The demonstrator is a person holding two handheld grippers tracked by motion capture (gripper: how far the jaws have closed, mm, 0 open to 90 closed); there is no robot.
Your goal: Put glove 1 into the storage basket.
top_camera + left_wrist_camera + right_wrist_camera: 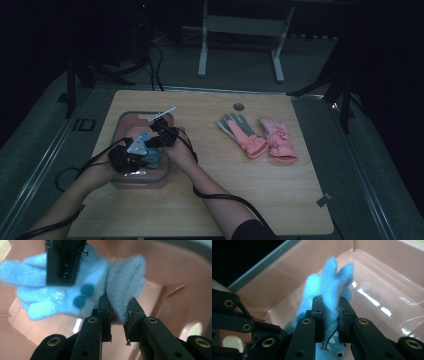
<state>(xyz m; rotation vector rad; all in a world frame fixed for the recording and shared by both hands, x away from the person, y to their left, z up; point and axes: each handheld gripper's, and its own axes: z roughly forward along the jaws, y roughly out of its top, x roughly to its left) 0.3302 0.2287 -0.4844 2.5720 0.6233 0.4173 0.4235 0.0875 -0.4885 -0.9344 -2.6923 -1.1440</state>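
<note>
Blue glove (82, 290): fleecy, hanging inside pink bin (162, 175), likely being lowered in.
Left gripper (119, 315): jaws clamped on the cuff edge.
Right gripper (331, 307): jaws pinching its fingers, keeping it spread.

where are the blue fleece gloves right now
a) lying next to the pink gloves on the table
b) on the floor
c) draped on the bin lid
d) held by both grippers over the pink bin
d: the left gripper and right gripper are each clamped on blue fleece gloves inside the pink bin; the pink gloves lie apart on the table.
</note>
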